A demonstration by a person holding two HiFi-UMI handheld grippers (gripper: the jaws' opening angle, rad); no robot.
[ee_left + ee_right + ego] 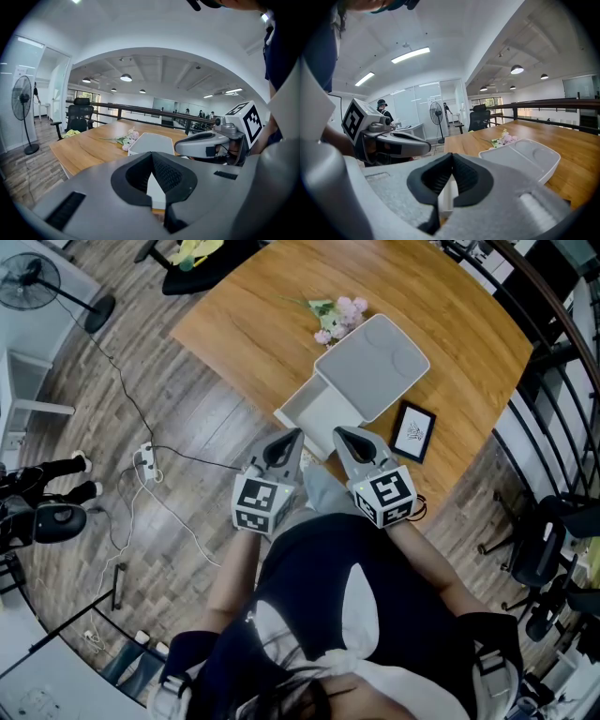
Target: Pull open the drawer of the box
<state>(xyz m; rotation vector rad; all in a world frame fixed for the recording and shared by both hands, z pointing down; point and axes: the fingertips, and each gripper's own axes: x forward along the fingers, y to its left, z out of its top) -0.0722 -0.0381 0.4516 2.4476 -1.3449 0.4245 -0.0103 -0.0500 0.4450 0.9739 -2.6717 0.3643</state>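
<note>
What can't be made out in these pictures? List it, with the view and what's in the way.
- Drawer front edge: head view, covered by the left gripper and right gripper; both gripper views, blocked by their own shut jaws, so contact cannot be told.
- Picture frame drawing: head view, too small.
- Box interior: every view, its top covers it.

The round-edged wooden desk [253, 324] carries three things, grouped toward its near right side. A pale grey box [373, 367] sits flat on it, its white drawer [319, 413] drawn out toward the near edge of the desk. A spray of pink flowers [339, 317] lies on the wood just beyond the box, touching its far corner. A small black picture frame [413, 431] lies just beside the box's right side.
</note>
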